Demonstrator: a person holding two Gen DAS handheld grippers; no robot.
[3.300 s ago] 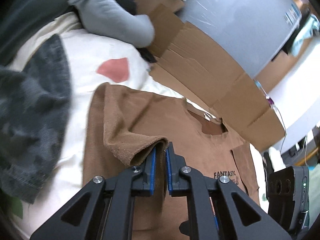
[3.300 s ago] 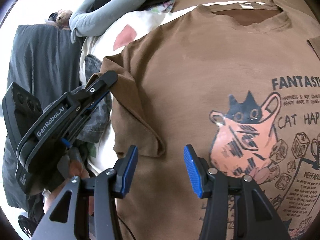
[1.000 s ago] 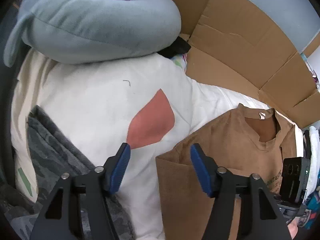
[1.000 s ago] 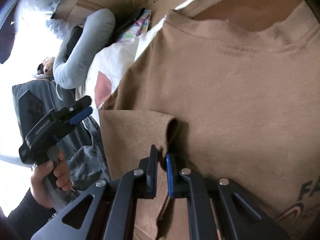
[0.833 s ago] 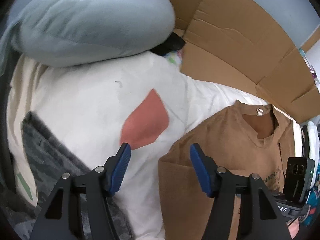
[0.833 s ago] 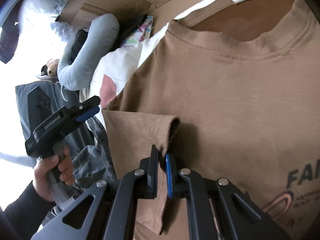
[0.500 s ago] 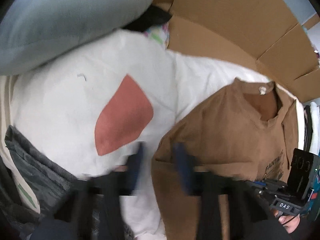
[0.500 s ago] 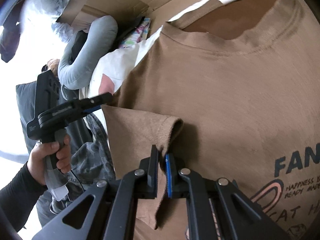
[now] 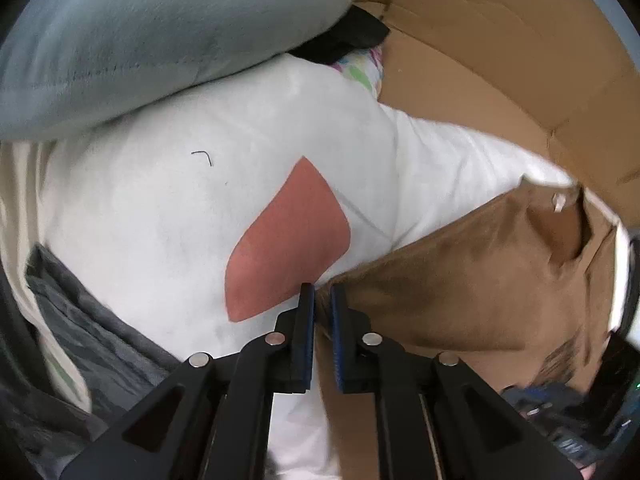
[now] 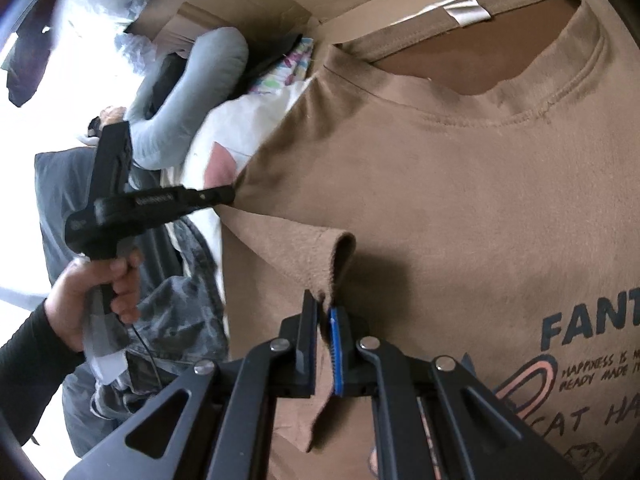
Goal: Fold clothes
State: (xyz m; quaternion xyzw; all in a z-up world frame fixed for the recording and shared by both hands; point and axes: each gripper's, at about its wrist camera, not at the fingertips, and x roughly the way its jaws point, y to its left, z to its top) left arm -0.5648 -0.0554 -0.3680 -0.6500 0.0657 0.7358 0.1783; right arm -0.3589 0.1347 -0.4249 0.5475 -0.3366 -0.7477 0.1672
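Brown tee (image 10: 460, 200) lies flat on the bed; right gripper (image 10: 323, 320) pinching folded sleeve, left gripper (image 9: 322, 300) nipping shoulder edge. Thin bite, prob slips when pulled.

T-shirt (image 10: 460, 208) on sheet (image 9: 160, 208); cardboard (image 9: 480, 40) behind.

Shirt print (image 10: 580, 364) cut off at edge
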